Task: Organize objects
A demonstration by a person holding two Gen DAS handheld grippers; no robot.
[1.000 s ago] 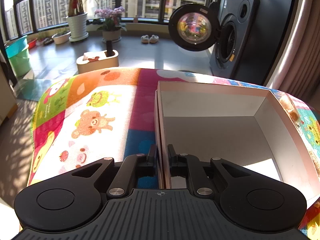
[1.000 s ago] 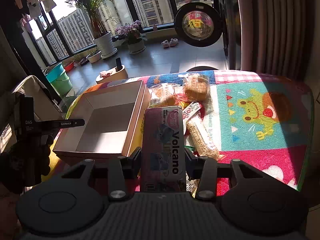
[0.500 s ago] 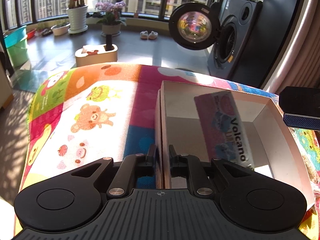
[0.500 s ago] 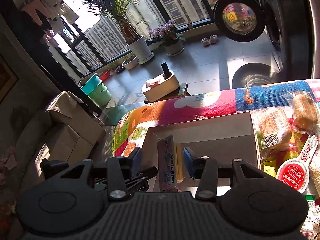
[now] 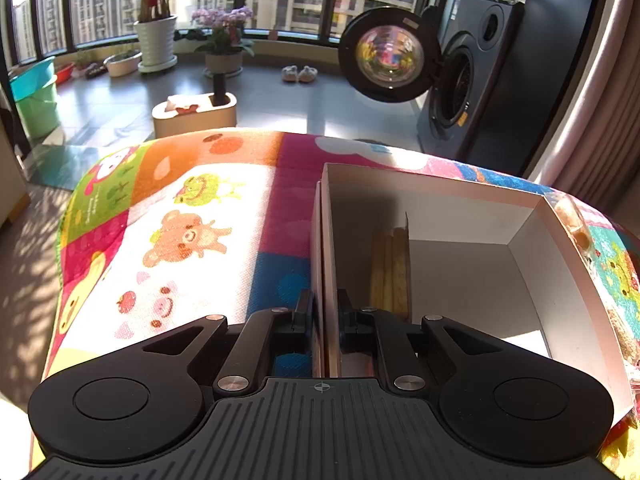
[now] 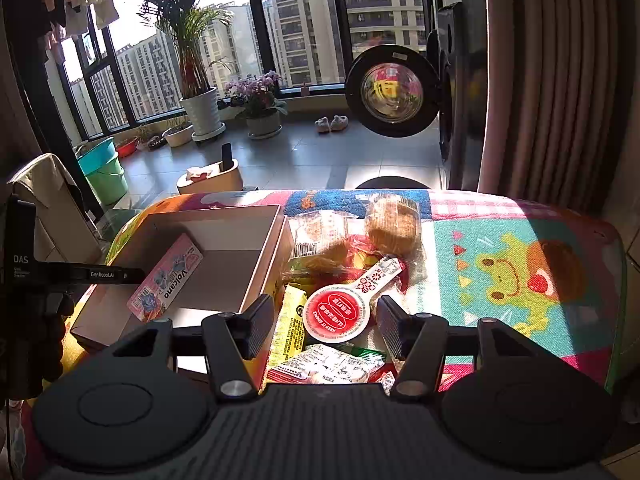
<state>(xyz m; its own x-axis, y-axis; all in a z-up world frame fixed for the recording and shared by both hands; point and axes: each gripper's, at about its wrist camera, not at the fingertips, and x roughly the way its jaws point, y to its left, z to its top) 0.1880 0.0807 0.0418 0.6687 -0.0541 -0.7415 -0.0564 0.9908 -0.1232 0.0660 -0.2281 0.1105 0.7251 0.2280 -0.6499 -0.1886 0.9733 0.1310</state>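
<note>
Since half a second ago my right gripper [image 6: 320, 330] has let go of the pink Volcano packet [image 6: 166, 278] and drawn back over the snack pile; its fingers [image 6: 256, 326] stand wide apart, holding nothing

Left gripper [image 5: 323, 318]: fingers [image 5: 302, 314] closed on the left wall of the white box [image 5: 536, 236], one finger outside, one inside

Volcano packet: in the box, standing on edge, leaning against the left wall; seen edge-on in my left wrist view [image 5: 390, 268]

Nearest to my right fingers: red round-headed sachet [image 6: 340, 312], yellow packet [image 6: 290, 326] touching it on the left, white-wrapped sweets [image 6: 324, 364] below

Beyond those: two clear-wrapped baked goods [image 6: 394, 224], lying just beside the right wall of the box

Patchwork cartoon cover [image 6: 516, 276] over the table, bearing all of the above

Far: open washing machine door [image 6: 394, 90], potted plants [image 6: 202, 114] at the window
</note>
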